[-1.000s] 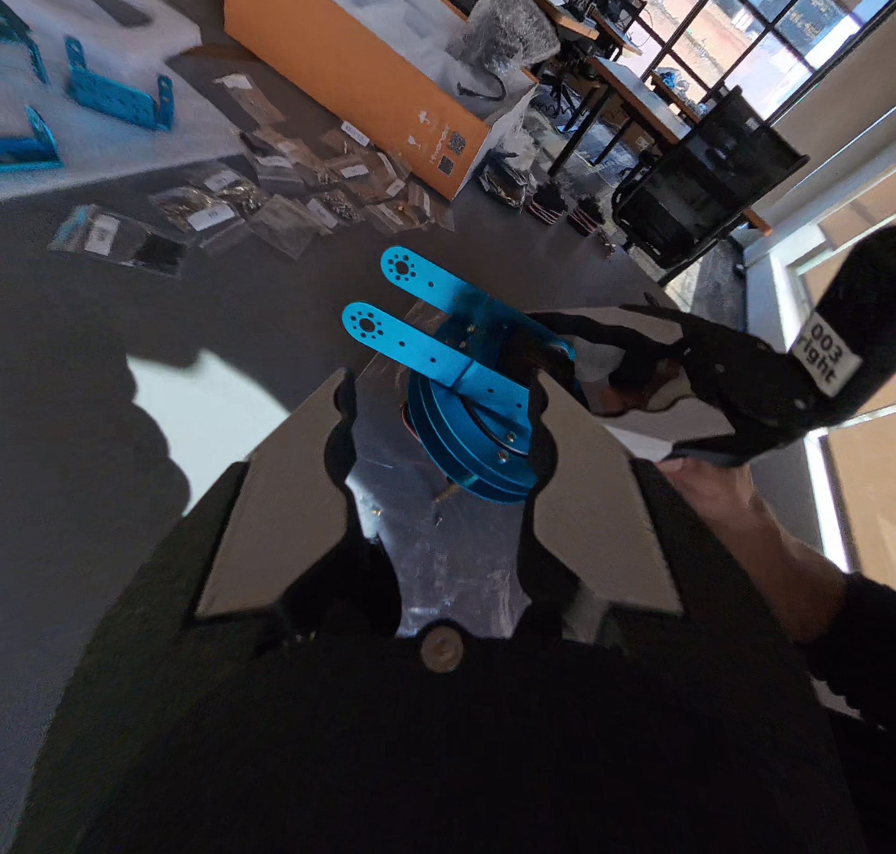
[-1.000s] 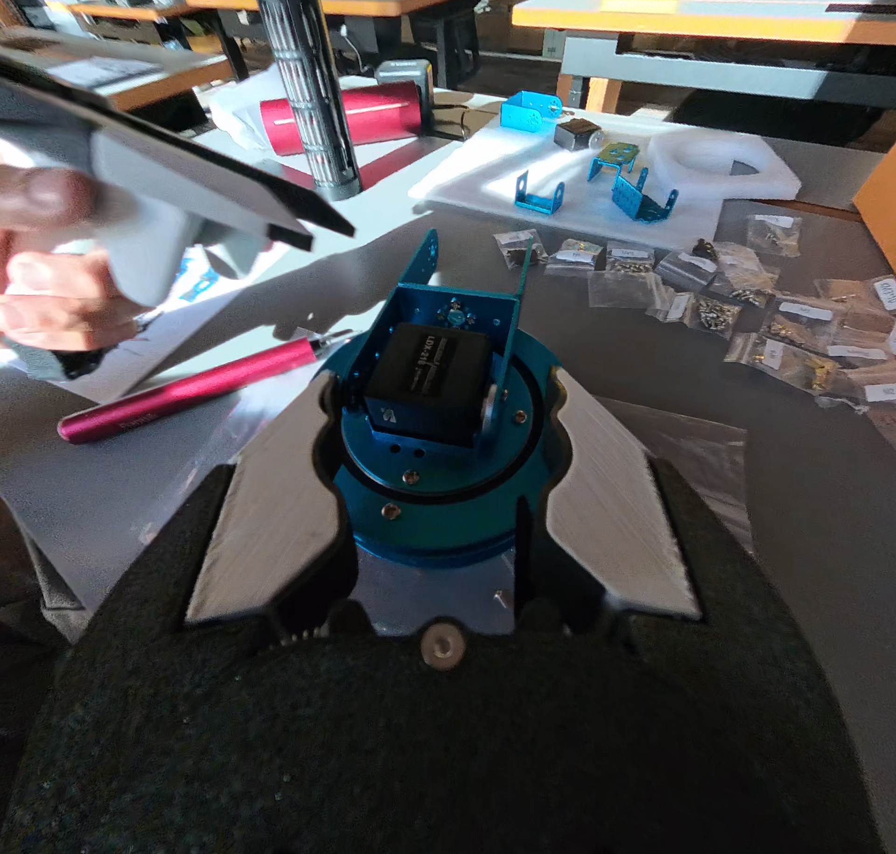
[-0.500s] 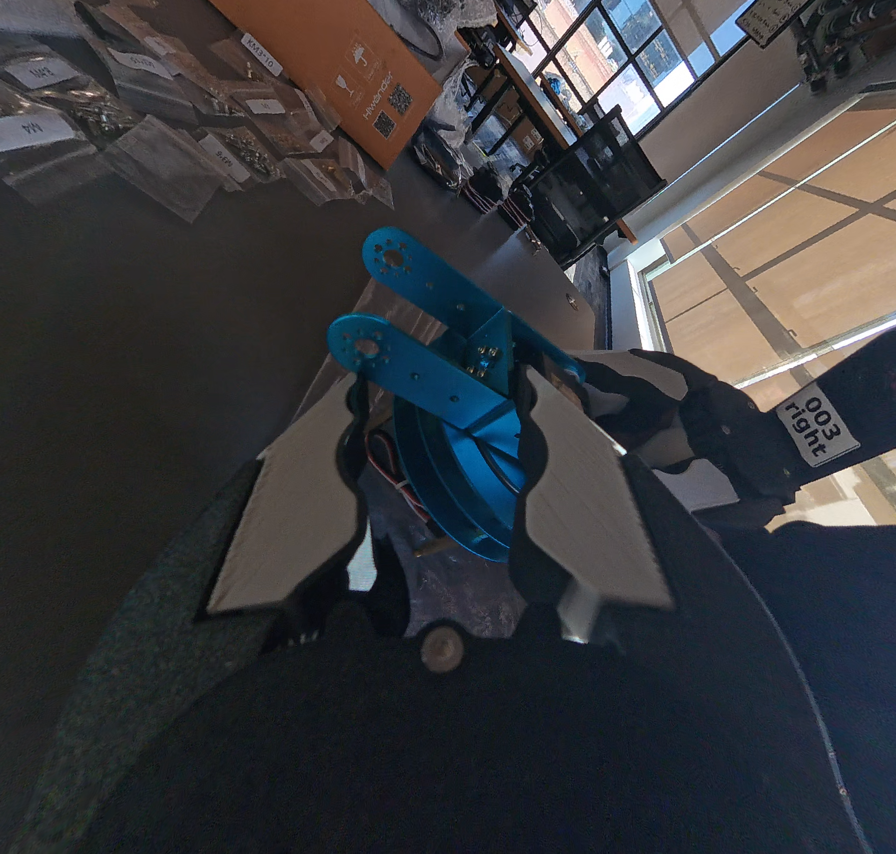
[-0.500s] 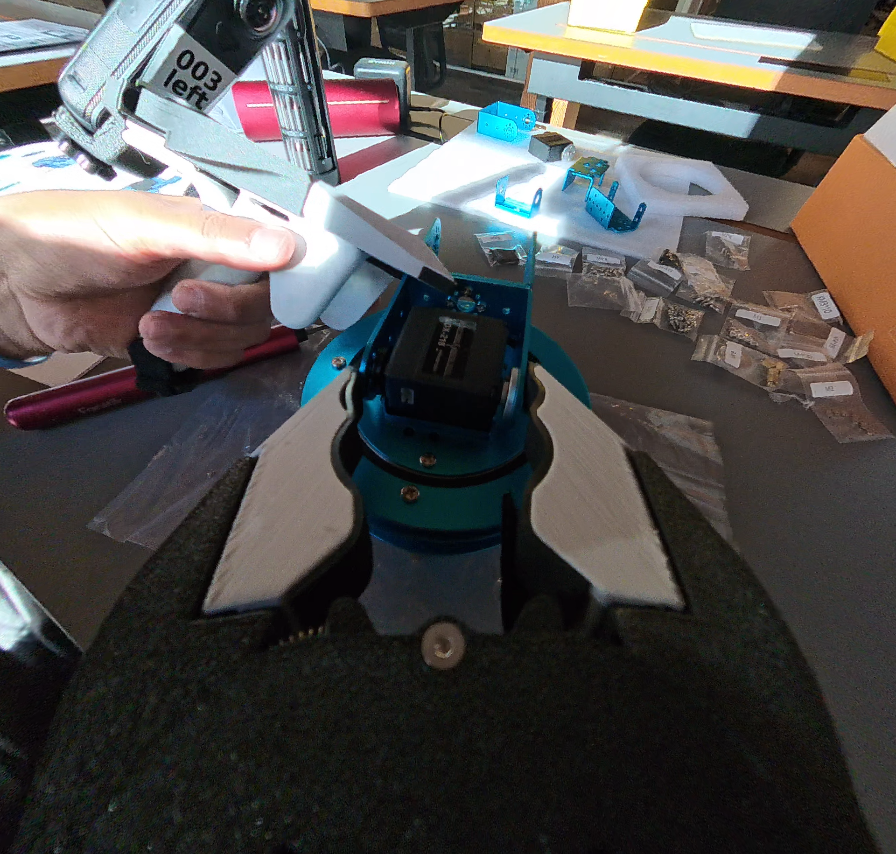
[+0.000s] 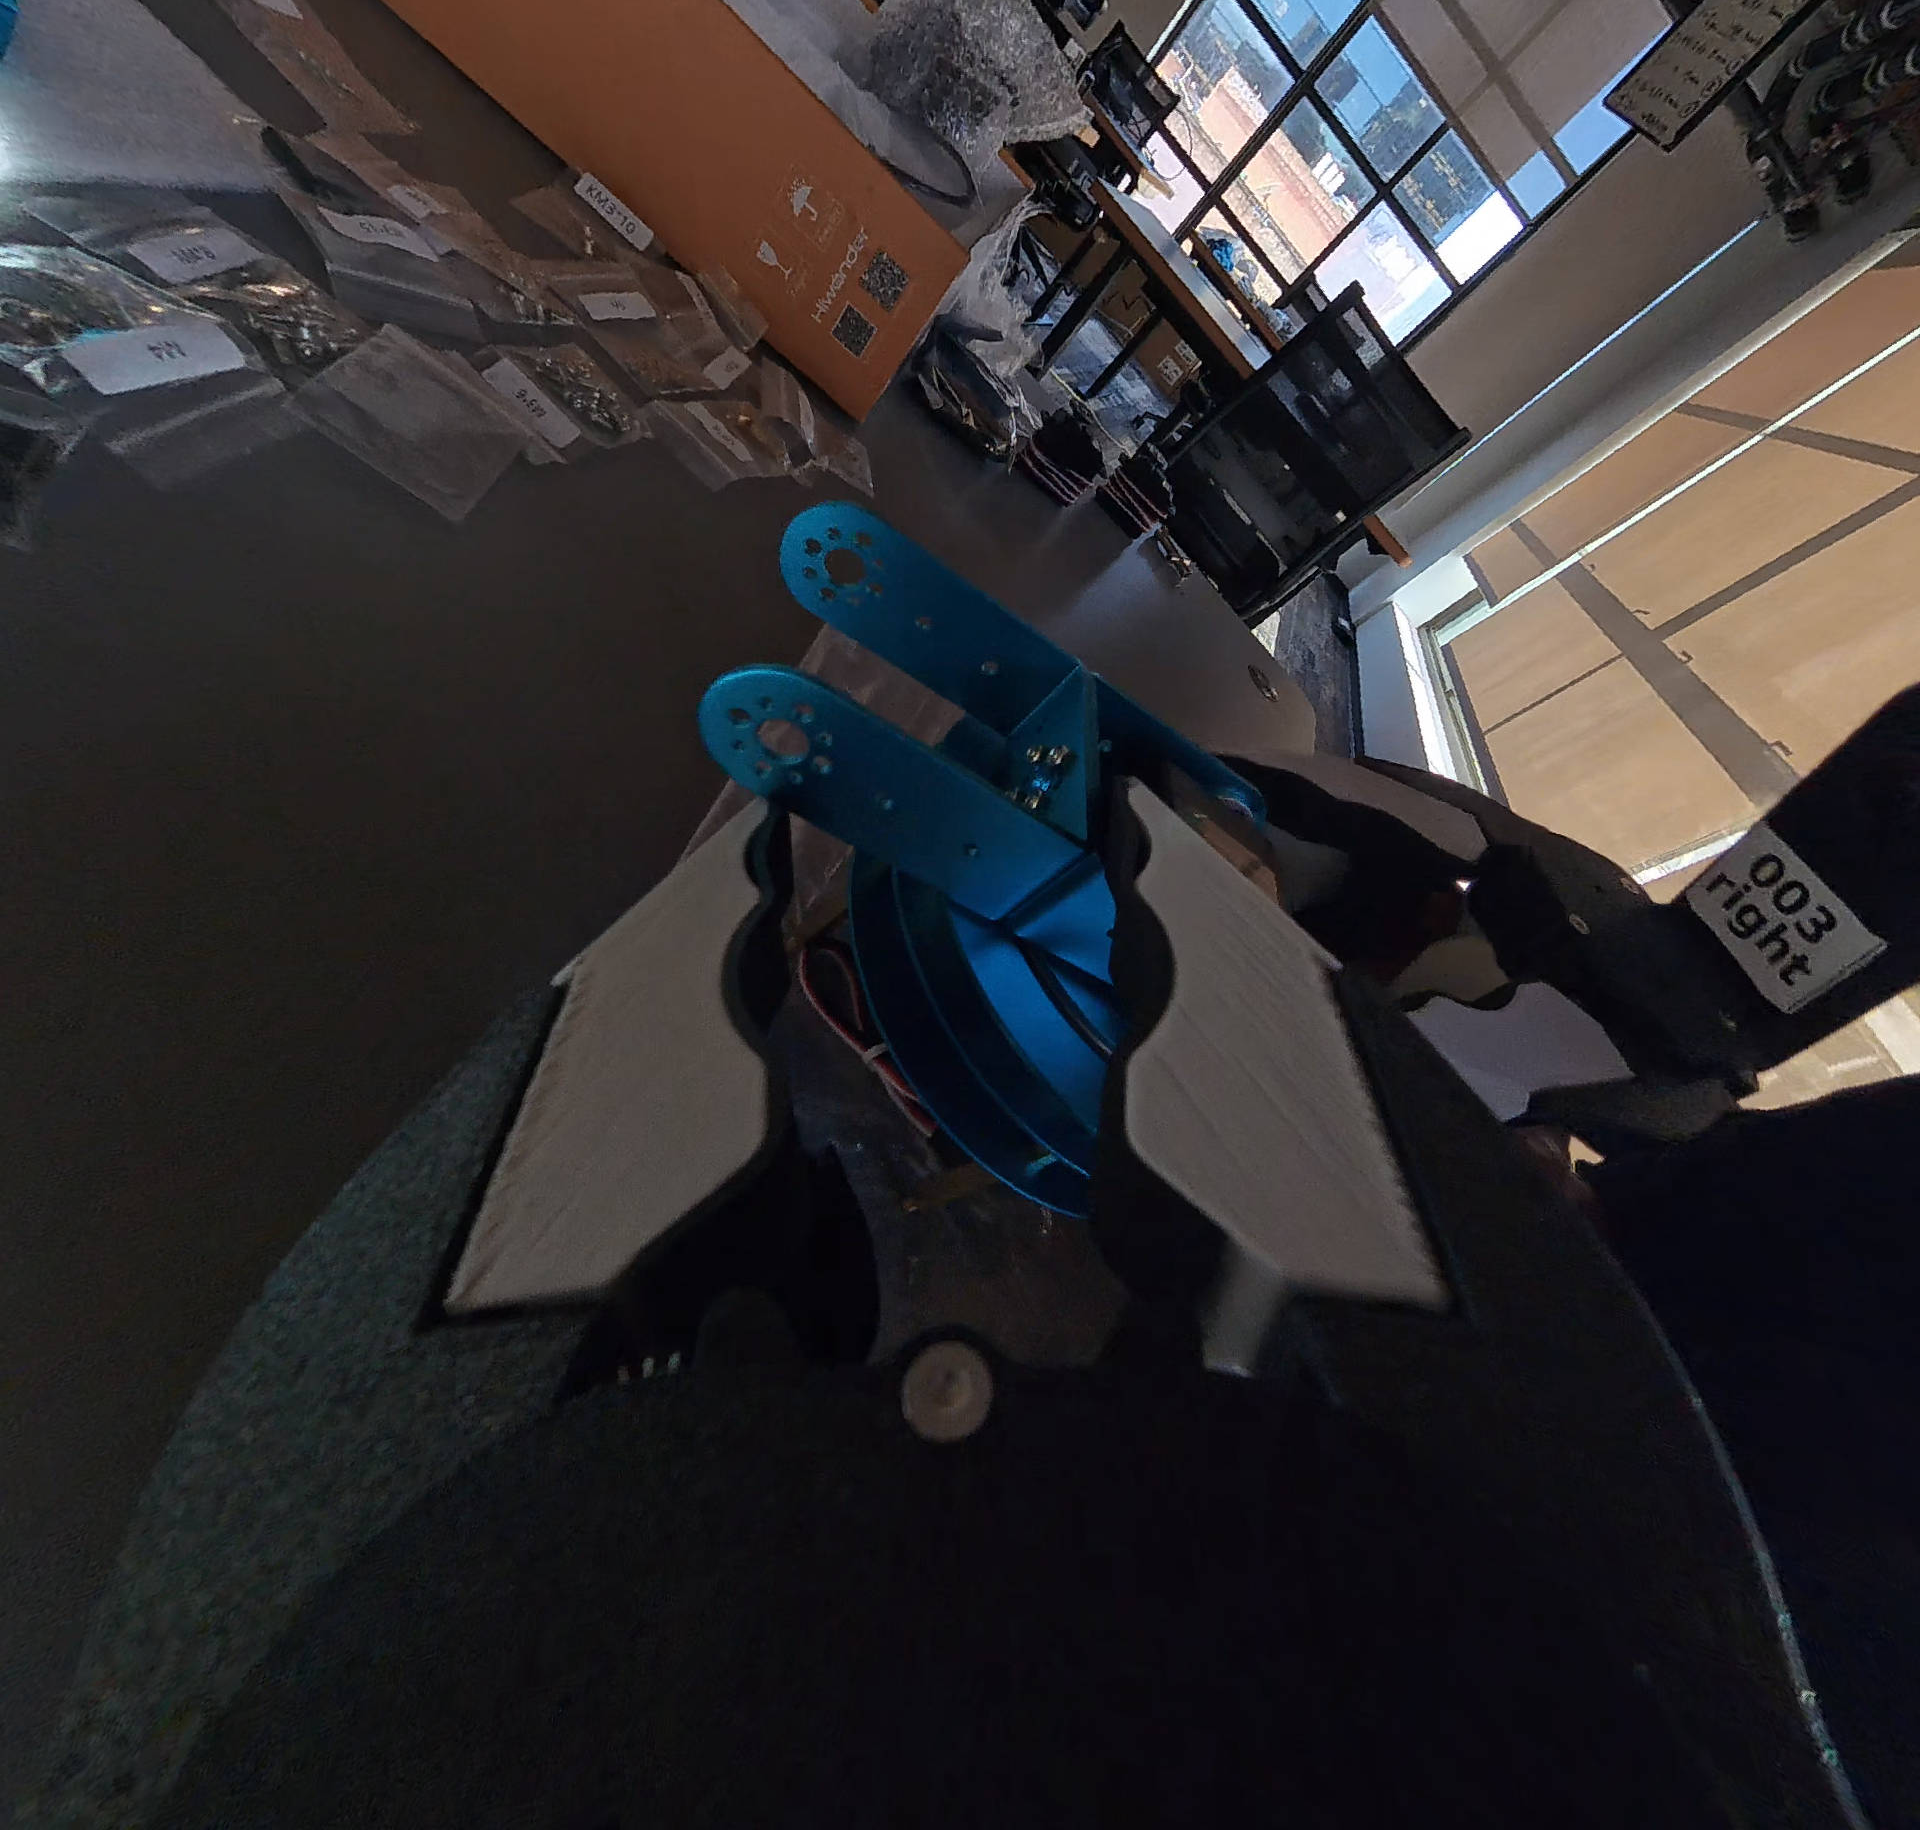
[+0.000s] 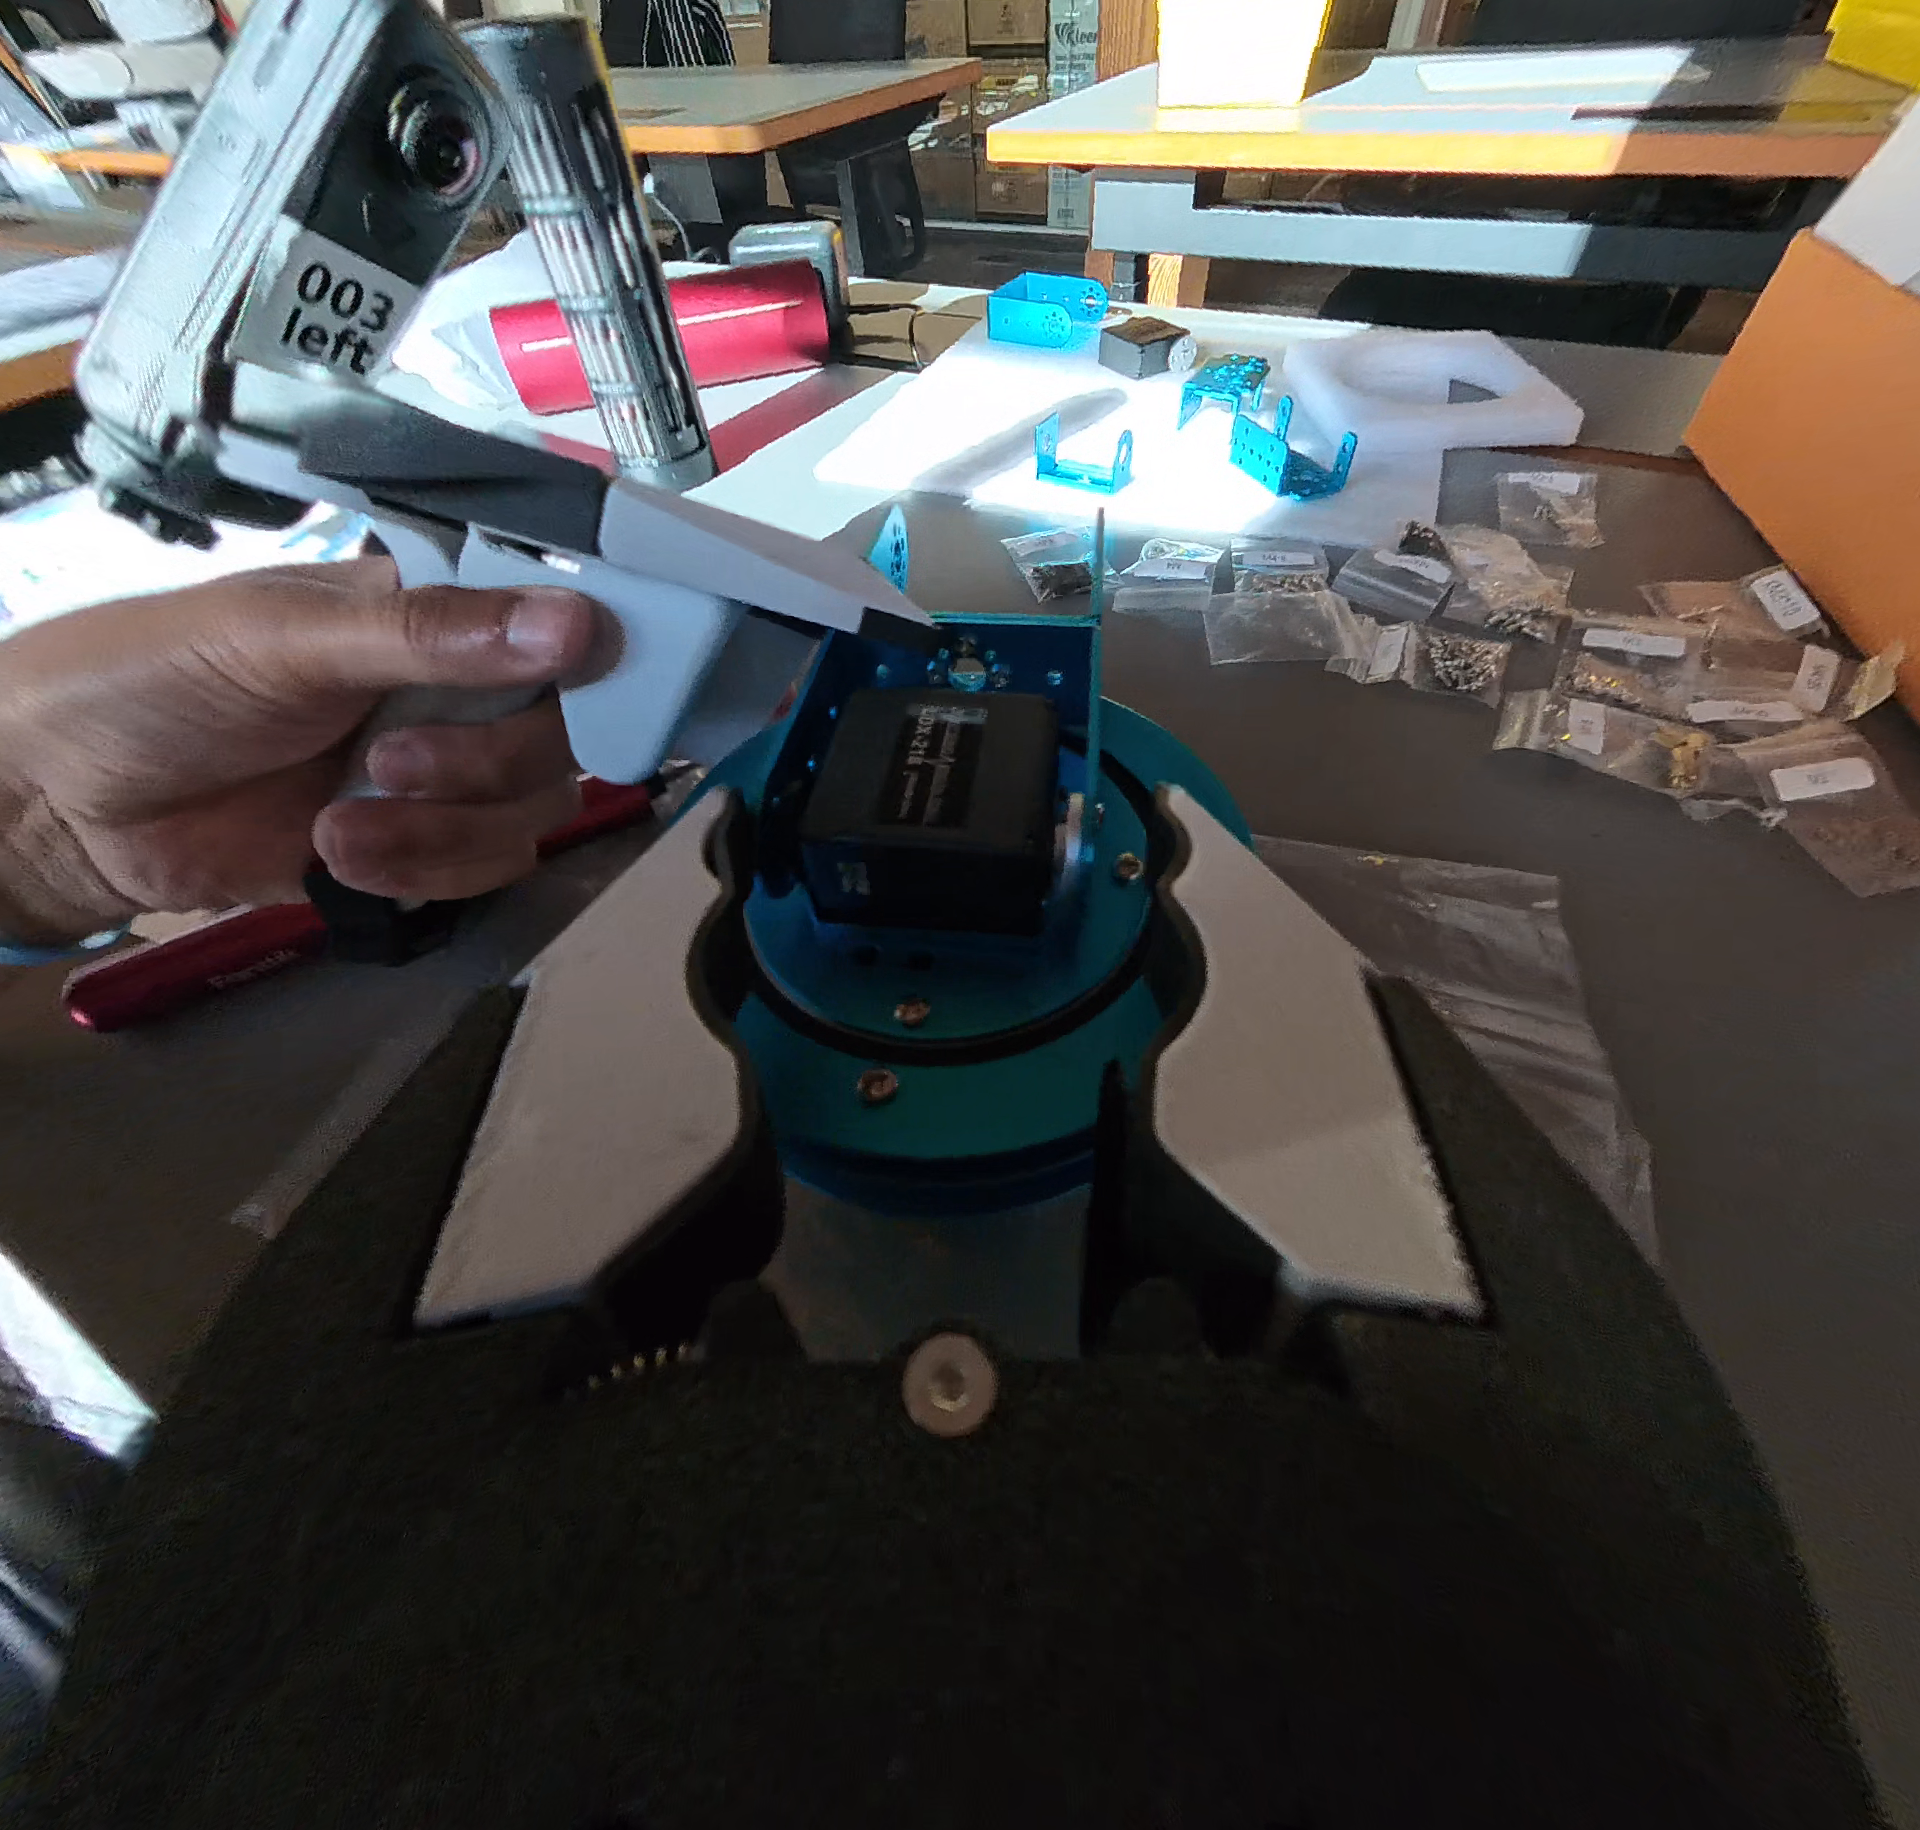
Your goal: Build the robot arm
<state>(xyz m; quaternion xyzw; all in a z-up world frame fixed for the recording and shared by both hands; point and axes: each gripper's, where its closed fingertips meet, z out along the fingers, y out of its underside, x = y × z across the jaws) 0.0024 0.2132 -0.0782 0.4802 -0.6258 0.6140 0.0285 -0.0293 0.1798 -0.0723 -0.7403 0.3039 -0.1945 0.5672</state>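
Squarely between right claw fingers: blue turntable assembly.

Bare table right of the blue turntable — screw bags beyond, the left gripper seemingly crowding its bracket.

Hard daylight enters through the tall grid-paned windows, blowing out the sky and the tan blinds beside them. In the left wrist view the dark grey tabletop lies in deep shadow. In the right wrist view a sun patch glares on the white foam sheet, washing out detail. Both views bend strongly at the edges; near foreground parts are soft
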